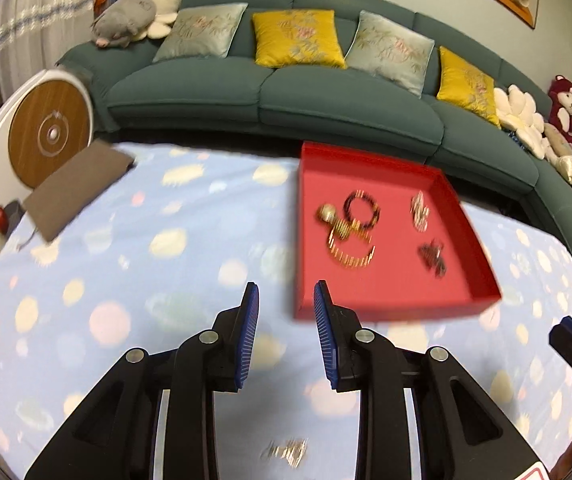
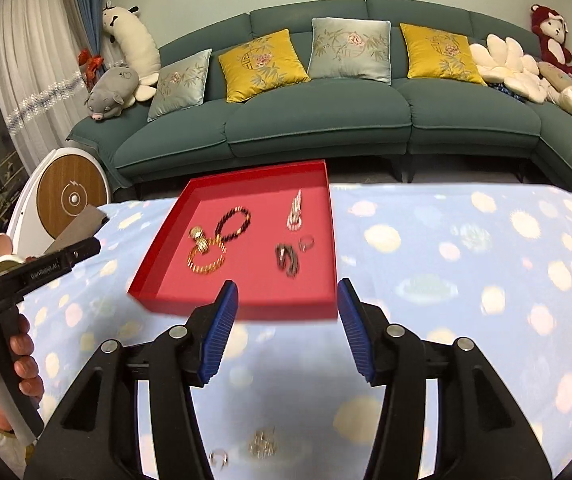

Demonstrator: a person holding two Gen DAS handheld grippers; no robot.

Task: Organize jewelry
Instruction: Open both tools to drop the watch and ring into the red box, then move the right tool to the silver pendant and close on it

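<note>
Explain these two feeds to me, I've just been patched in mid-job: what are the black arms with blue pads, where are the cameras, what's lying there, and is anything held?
Each picture comes from a camera on a hand-held gripper, looking along its jaws. The left gripper and right gripper are both open and empty. A person's hand holds the left one's handle, seen in the right view. Ahead on the blue spotted tablecloth sits a shallow red tray holding a dark bead bracelet, a gold bracelet, a pale beaded piece, a silver ring and a dark tangled piece. A small gold piece lies loose near the camera.
</note>
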